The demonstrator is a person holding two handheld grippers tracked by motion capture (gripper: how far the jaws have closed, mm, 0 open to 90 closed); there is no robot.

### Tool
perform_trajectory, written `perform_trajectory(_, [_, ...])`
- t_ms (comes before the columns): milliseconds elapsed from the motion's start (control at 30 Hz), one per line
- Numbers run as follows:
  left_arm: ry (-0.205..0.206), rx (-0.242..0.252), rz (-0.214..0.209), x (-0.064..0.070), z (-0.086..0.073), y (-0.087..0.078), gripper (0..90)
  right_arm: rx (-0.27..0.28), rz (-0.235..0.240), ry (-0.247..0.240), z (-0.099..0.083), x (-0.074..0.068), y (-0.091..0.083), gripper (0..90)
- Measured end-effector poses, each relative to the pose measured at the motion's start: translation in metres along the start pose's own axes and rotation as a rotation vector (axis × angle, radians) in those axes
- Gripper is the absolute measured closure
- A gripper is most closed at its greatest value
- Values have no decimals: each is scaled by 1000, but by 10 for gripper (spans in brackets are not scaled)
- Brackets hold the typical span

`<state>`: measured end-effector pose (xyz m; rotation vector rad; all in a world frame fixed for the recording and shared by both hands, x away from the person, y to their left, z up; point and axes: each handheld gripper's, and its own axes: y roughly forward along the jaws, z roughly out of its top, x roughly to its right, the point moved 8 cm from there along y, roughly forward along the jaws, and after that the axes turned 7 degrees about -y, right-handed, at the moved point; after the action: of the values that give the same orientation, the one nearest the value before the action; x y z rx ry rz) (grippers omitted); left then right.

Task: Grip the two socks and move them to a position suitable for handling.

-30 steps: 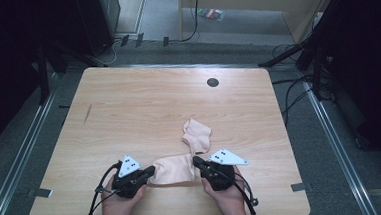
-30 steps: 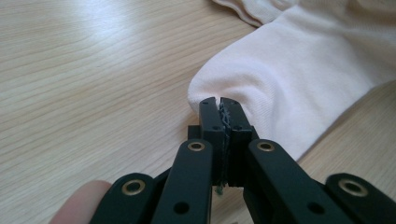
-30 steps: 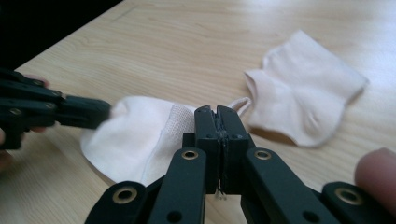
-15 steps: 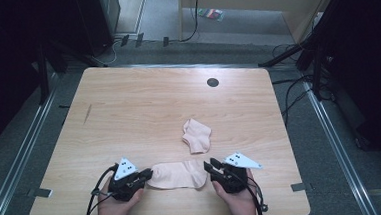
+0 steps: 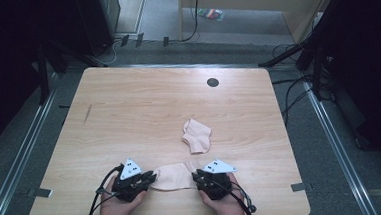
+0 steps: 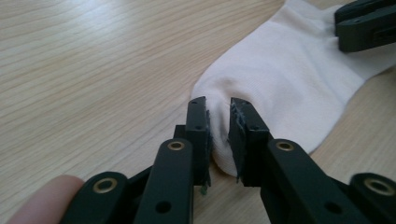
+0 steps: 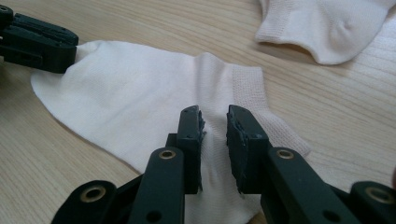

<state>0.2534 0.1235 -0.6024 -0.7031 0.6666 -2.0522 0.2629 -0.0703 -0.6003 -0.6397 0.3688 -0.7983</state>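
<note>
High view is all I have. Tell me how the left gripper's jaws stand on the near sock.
Observer: In the left gripper view, the left gripper has its jaws slightly apart, with the near sock between them at its rounded end.
Operator: Report the right one.
Observer: The right gripper also has a narrow gap between its jaws, which stand over the sock's ribbed cuff.
Operator: Check the other sock.
Observer: The second sock lies apart from the near one, with bare table between them.
</note>
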Motion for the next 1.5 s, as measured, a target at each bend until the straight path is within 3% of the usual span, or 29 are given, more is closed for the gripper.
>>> perform_trajectory(167, [7,7,51,-6,-2,-4,784,6,-19,-15,-5,4,-5,764])
perform_trajectory(367, [4,11,74,-6,-5,-7,769,5,-18,-11,-9,8,-10,749])
perform_trajectory(500, [-21,18,57,-3,-6,-8,592,13,-1,-10,-8,10,-15,663])
perform_trajectory(533, [-40,49,30,-3,-2,-10,545,56,-7,-24,1,14,-19,639])
perform_trajectory(567, [-40,49,30,-3,-2,-10,521,63,-11,-26,3,15,-20,632])
perform_trajectory(600, [-57,91,17,-5,4,-14,490,81,-22,-31,9,18,-21,627])
perform_trajectory(633, [-57,91,17,-5,4,-14,472,81,-22,-31,9,18,-21,627])
perform_trajectory(667, [-77,131,15,-10,9,-20,463,107,-32,-49,23,22,-22,616])
perform_trajectory(733, [-84,151,17,-14,11,-23,456,110,-35,-54,28,24,-21,612])
perform_trajectory(800, [-112,192,39,-24,16,-30,426,120,-71,-111,46,28,-12,569])
perform_trajectory(933, [-142,202,57,-36,17,-33,416,131,-70,-149,61,30,1,489])
perform_trajectory(1000, [-160,198,57,-41,16,-33,417,83,-56,-164,66,32,17,460])
perform_trajectory(1067, [-173,199,66,-46,16,-32,417,44,-81,-179,67,38,30,460])
perform_trajectory(1133, [-182,193,72,-49,15,-32,414,-6,-114,-170,67,45,46,470])
perform_trajectory(1267, [-210,189,81,-50,14,-30,366,-23,-122,-167,69,47,58,484])
perform_trajectory(1500, [-205,184,76,-47,14,-27,303,-51,-139,-153,64,50,65,577])
